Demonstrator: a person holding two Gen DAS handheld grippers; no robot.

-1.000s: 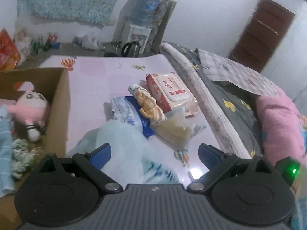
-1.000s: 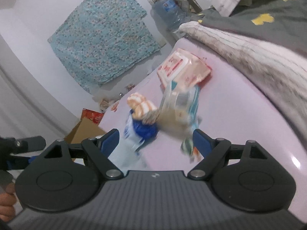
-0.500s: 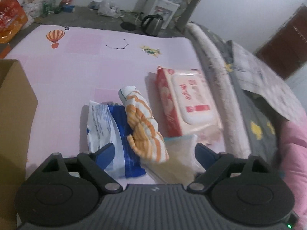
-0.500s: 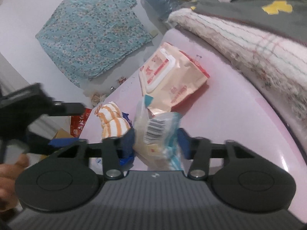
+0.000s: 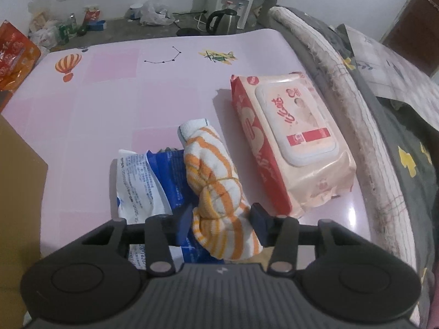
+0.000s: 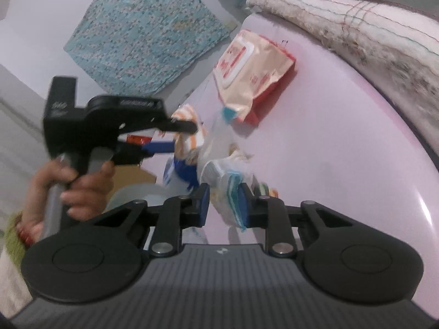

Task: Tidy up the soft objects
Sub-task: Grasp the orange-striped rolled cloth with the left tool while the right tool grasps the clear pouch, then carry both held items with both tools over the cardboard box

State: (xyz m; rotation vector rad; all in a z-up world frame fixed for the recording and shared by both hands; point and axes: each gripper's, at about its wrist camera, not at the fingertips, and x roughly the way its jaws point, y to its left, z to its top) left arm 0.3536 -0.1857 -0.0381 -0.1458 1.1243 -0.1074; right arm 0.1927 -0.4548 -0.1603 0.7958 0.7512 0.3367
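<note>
My left gripper is shut on the near end of an orange-and-white striped towel roll that lies on the pink table. The roll rests partly on a blue-and-white plastic packet. My right gripper is shut on a clear plastic tissue pack, lifted a little off the table. In the right wrist view the left gripper shows from the side, closed around the towel roll. A red-and-cream wet wipes pack lies to the right; it also shows in the right wrist view.
A cardboard box edge stands at the left. A folded quilt and grey bedding run along the table's right side. A kettle and clutter sit on the floor beyond the far edge. A patterned cloth hangs on the wall.
My left gripper came down over the pile and shut on the striped towel roll. My right gripper shut on the clear tissue pack and has raised it slightly.
</note>
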